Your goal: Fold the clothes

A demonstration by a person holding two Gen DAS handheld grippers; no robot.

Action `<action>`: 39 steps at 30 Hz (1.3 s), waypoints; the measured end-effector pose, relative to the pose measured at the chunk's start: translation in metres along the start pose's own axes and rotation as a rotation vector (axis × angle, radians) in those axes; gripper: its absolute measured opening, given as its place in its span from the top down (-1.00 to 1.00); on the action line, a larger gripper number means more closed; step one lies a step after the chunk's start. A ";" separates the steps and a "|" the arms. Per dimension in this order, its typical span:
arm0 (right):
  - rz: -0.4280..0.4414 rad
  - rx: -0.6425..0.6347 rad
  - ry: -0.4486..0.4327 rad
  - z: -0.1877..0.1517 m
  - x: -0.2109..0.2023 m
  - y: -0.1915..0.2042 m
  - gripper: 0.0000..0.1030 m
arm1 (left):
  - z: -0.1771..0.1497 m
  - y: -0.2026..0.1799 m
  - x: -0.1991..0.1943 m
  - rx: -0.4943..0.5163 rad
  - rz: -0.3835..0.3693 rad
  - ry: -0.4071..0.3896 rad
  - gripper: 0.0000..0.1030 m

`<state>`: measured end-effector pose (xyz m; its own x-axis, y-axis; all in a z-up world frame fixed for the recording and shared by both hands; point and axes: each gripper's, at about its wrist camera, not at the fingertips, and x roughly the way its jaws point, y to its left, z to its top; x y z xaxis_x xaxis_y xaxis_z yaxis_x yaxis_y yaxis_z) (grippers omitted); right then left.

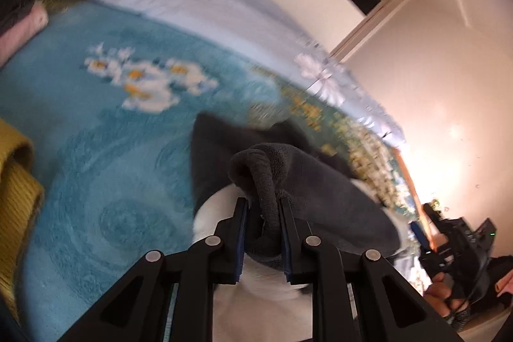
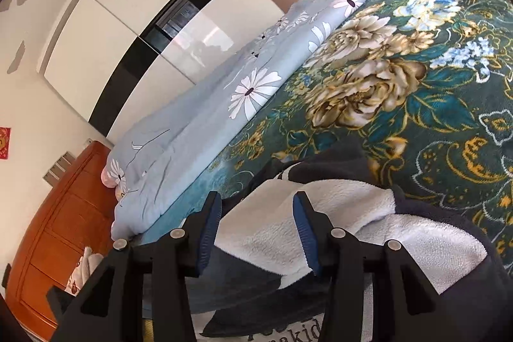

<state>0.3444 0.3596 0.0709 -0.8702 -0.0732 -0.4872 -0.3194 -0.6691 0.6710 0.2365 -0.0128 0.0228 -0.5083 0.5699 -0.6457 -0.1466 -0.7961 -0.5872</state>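
A dark grey fleece garment with a white fleecy lining lies bunched on a teal flowered blanket that covers a bed. In the left wrist view my left gripper is shut on a raised fold of the grey fleece, which stands up between the blue pads. In the right wrist view my right gripper is open just above the garment. Its white lining shows in the gap, and the pads do not press on it. Printed letters show on the cloth at the bottom edge of that view.
A yellow knit garment and a pink one lie at the blanket's left side. A light blue daisy quilt runs along the far side of the bed. Behind it stands a white and black wardrobe, with an orange wooden headboard at the left.
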 end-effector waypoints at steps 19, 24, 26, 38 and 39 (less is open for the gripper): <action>-0.082 0.071 0.056 0.005 0.002 -0.030 0.15 | -0.017 -0.034 -0.031 0.134 -0.006 -0.041 0.04; -0.090 0.065 0.066 0.002 0.005 -0.029 0.15 | -0.022 -0.026 -0.016 0.078 0.017 0.017 0.04; -0.094 0.041 0.067 0.001 0.005 -0.025 0.15 | -0.025 -0.029 -0.033 0.088 -0.009 -0.003 0.04; 0.011 -0.181 0.142 -0.025 -0.001 0.036 0.13 | -0.079 0.024 -0.077 -0.020 0.084 0.048 -0.20; 0.040 -0.191 0.154 -0.026 -0.005 0.040 0.13 | -0.085 0.027 -0.079 -0.023 0.079 0.061 -0.20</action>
<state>0.3457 0.3143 0.0854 -0.8090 -0.2043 -0.5512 -0.1961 -0.7902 0.5807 0.3444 -0.0623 0.0165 -0.4644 0.5175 -0.7187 -0.0886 -0.8346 -0.5437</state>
